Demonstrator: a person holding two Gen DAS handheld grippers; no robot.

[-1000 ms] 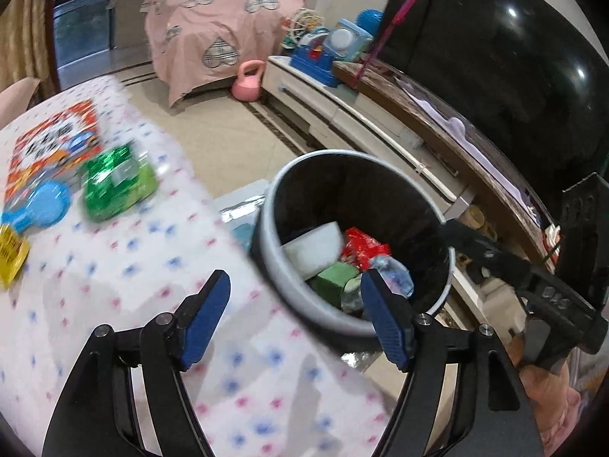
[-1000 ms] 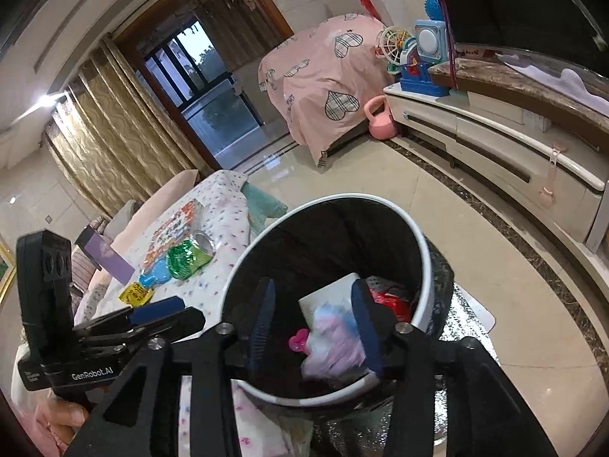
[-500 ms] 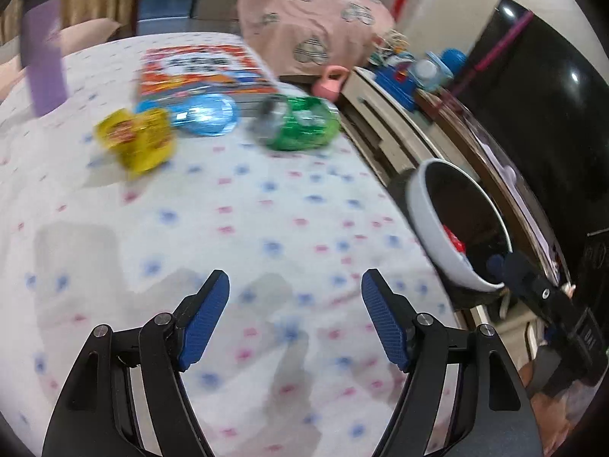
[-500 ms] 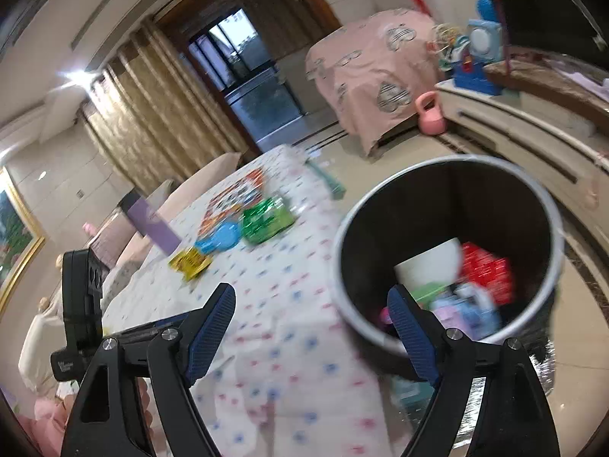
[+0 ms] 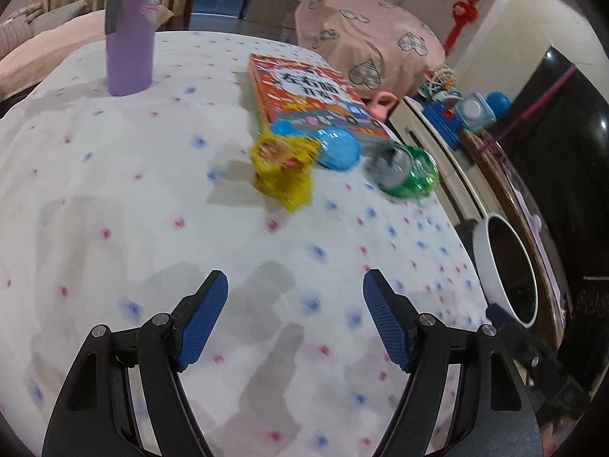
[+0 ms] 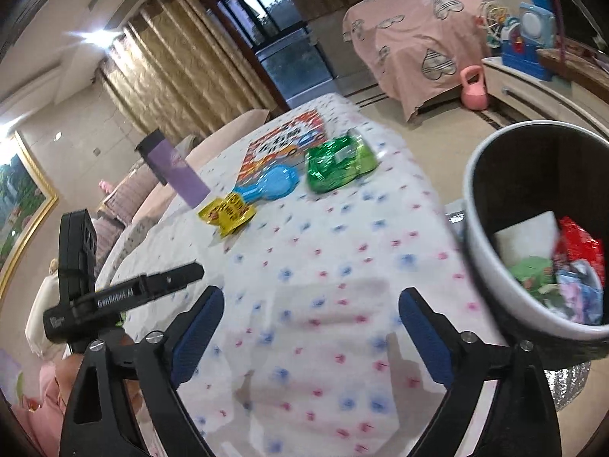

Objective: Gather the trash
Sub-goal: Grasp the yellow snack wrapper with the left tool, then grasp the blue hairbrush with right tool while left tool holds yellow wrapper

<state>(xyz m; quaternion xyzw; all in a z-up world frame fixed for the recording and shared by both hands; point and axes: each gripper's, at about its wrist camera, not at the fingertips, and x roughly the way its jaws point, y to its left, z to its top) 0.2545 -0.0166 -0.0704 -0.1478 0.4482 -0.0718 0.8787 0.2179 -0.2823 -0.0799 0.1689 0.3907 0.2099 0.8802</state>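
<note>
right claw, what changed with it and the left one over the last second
The right claw was shut on a pale wrapper over the trash bin; it let go and now stands open and empty over the table. The left claw swung from the bin toward the yellow packet and green can. Both of those, the blue paddle, book and purple bottle stayed put.
</note>
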